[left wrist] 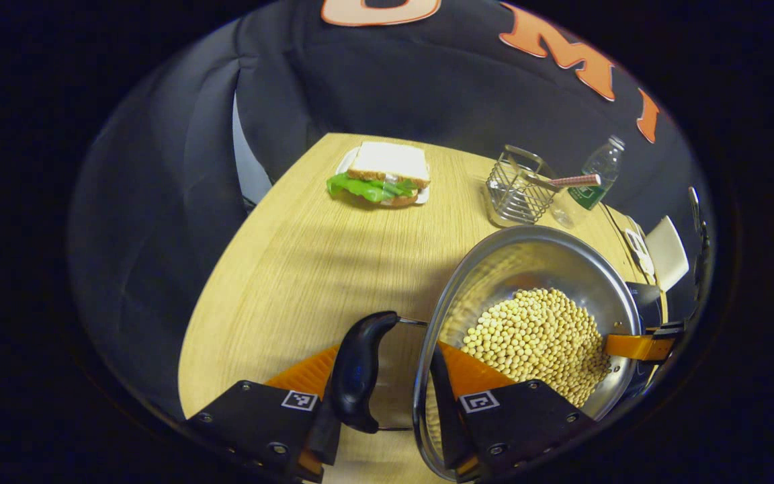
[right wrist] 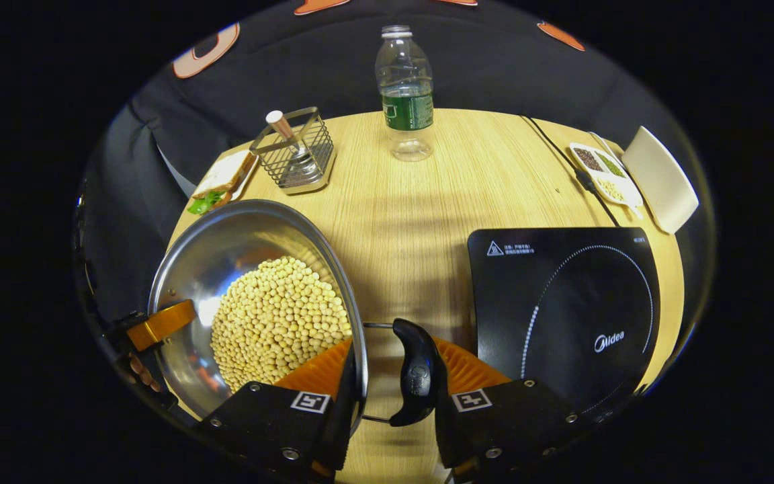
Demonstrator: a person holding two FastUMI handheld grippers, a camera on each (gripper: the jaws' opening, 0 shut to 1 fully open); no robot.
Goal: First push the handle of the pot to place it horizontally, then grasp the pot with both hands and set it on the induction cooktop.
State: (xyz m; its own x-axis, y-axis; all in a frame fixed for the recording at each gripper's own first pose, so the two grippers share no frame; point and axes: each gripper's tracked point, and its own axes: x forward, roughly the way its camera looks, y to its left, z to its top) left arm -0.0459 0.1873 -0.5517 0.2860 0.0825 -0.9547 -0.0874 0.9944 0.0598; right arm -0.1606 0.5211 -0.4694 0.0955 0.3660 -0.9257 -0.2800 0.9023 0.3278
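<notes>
A steel pot (left wrist: 528, 262) holding soybeans (left wrist: 535, 336) hangs between both grippers. My left gripper (left wrist: 390, 376) is shut across the pot's black side handle (left wrist: 360, 370) and rim, one finger outside the handle and the other inside the wall. My right gripper (right wrist: 394, 380) is shut the same way on the opposite black handle (right wrist: 417, 376), and the pot (right wrist: 226, 249) lies to its left. The black induction cooktop (right wrist: 562, 302) lies on the table just right of that handle. Each view shows the other gripper's finger (left wrist: 635, 346) (right wrist: 158, 323) at the far rim. Whether the pot touches the table is unclear.
On the wooden table (right wrist: 427, 202) stand a wire basket (right wrist: 296, 154) with a utensil, a plastic bottle (right wrist: 406, 94) and a sandwich on a plate (left wrist: 383, 176). A dish of grains (right wrist: 605, 175), a white board (right wrist: 659, 178) and a cable (right wrist: 562, 158) lie behind the cooktop.
</notes>
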